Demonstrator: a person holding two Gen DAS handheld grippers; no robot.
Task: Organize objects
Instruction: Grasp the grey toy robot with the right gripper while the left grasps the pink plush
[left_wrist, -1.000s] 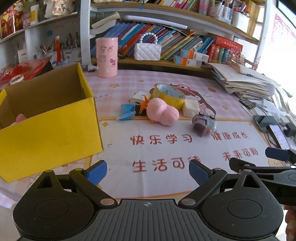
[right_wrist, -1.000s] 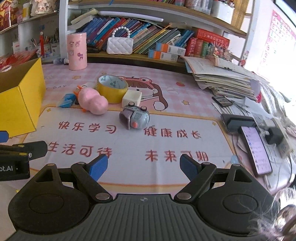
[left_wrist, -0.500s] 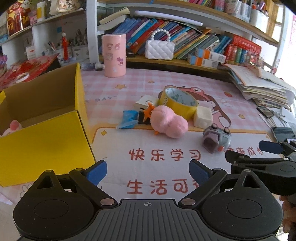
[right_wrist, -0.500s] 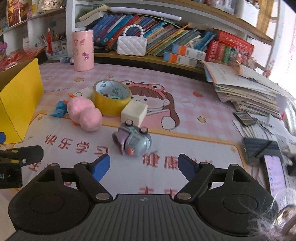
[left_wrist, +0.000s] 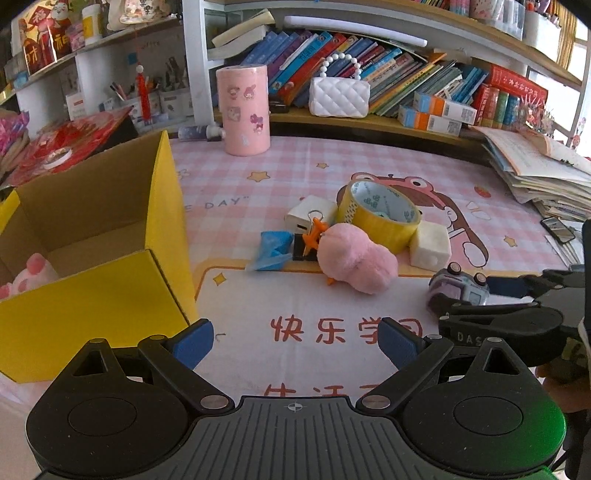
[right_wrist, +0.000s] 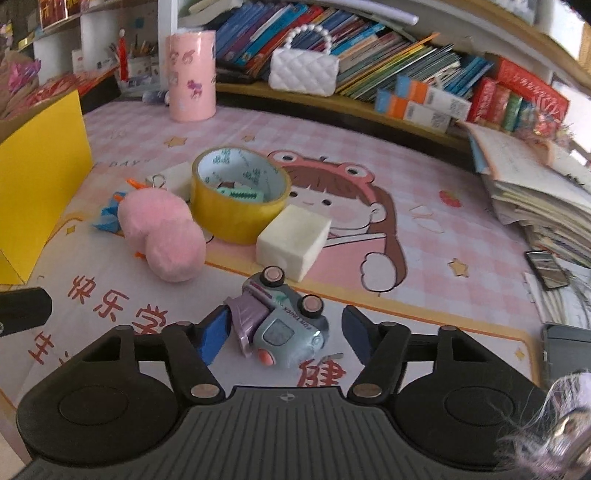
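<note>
Left wrist view, left to right: an open yellow cardboard box (left_wrist: 92, 258) is seen at the left edge, with a pink-and-white plush item (left_wrist: 35, 271) lying in its lower left corner. At the bottom of the frame the left gripper (left_wrist: 295, 341) is held above the printed table mat (left_wrist: 332, 173), its blue pads spread wide with nothing between them. Near the centre a cluster is shown: a blue wrapper (left_wrist: 273, 249), an orange clip (left_wrist: 314, 236), a white charger block (left_wrist: 308, 218), a pink plush toy (left_wrist: 356, 262), a roll of yellow tape (left_wrist: 380, 212) and a cream cube (left_wrist: 430, 245), the plush touching the tape (contact between the other items cannot be told). At the right edge a small grey-and-purple toy car (left_wrist: 458, 290) is seen flanked by the fingers of the right gripper (left_wrist: 476, 299). A pink cylindrical tin (left_wrist: 242, 109) and a white quilted handbag (left_wrist: 339, 96) are seen toward the top of the frame. Right wrist view: the toy car (right_wrist: 279, 321) lies at lower centre, between the blue pads of the right gripper (right_wrist: 282, 332); the jaws have just been closing around it and stand partly open, the left pad just beside the purple end, a gap remaining at the right pad, so no grip is shown. A stack of papers and books (right_wrist: 535, 184) is seen at the right.
</note>
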